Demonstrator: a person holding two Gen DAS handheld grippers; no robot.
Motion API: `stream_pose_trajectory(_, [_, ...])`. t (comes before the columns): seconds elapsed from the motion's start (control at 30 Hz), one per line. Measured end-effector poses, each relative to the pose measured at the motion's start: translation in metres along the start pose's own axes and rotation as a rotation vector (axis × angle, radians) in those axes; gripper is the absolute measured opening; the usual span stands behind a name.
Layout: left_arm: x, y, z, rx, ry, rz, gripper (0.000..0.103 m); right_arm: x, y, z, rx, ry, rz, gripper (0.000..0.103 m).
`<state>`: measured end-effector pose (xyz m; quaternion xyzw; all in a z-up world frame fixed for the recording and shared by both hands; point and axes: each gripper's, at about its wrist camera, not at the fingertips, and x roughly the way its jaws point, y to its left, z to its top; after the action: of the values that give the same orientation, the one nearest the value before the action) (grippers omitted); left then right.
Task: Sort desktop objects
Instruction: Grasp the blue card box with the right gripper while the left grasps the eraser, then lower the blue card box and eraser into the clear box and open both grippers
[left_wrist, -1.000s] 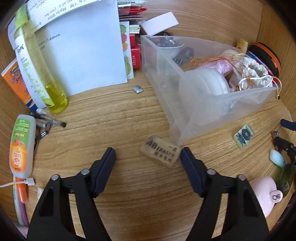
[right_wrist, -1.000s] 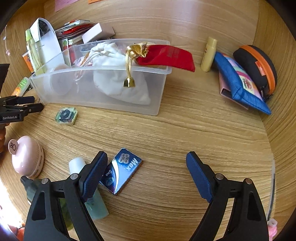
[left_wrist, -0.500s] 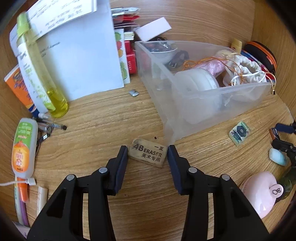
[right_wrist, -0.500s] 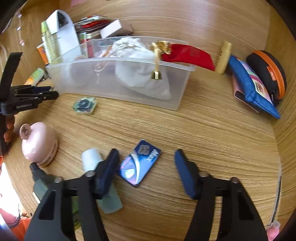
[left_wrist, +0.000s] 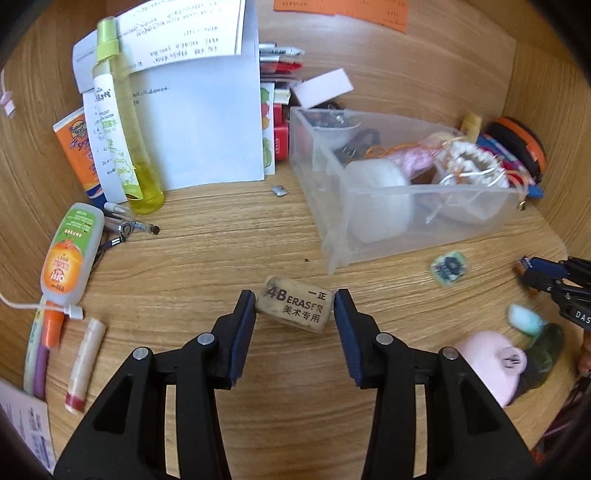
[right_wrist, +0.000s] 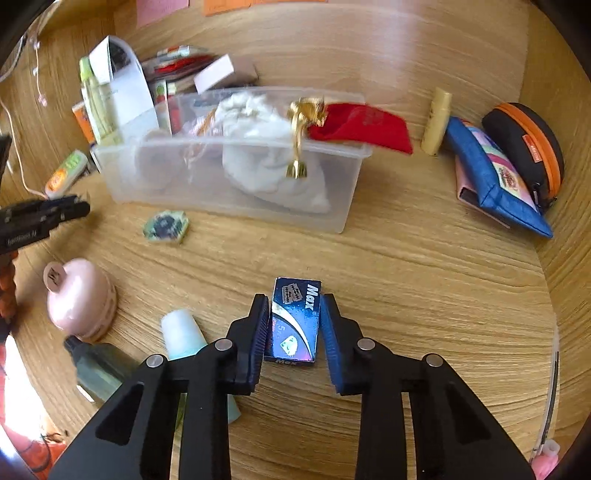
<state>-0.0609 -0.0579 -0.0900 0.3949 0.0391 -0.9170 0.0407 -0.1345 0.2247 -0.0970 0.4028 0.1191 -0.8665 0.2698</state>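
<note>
Presently, step in hand: two pickups at once, both items gripped for sorting.
Left gripper (left_wrist: 294, 308): clenched on the 4B eraser (left_wrist: 295, 305), held by its short ends just above the counter (left_wrist: 221, 251).
Right gripper (right_wrist: 293, 319): clenched on the Max razor-blade box (right_wrist: 294, 325), pinched along its long sides.
Next move: judged a carry of both toward the clear plastic bin (right_wrist: 236, 184), clearing its rim before release.
</note>
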Motion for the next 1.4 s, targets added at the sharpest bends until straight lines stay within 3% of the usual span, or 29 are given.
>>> stream_pose_trajectory(0.47, [-0.05,-0.03,0.033,0.004,-0.152,-0.079,0.043,-0.048,-0.007,0.043,0.021,-0.189,0.023,0.026])
stream_pose_trajectory(0.77, [-0.053,-0.039,0.062,-0.006,-0.204,-0.093,0.043,-0.056,-0.014,0.08,0.011,-0.273,0.027,0.026])
stream_pose_trajectory(1.07, [-0.034,-0.029,0.099,-0.046,-0.21,-0.081,0.043,-0.041,-0.026,0.119,0.016,-0.307,0.027,0.026])
stream_pose_trajectory(1.27, [-0.003,-0.028,0.12,-0.082,-0.16,-0.102,0.043,-0.005,-0.036,0.131,0.067,-0.269,0.041,0.026])
stream_pose_trajectory(1.4, [0.028,-0.041,0.125,-0.034,-0.107,-0.089,0.043,0.011,-0.037,0.13,0.079,-0.23,0.045,0.026])
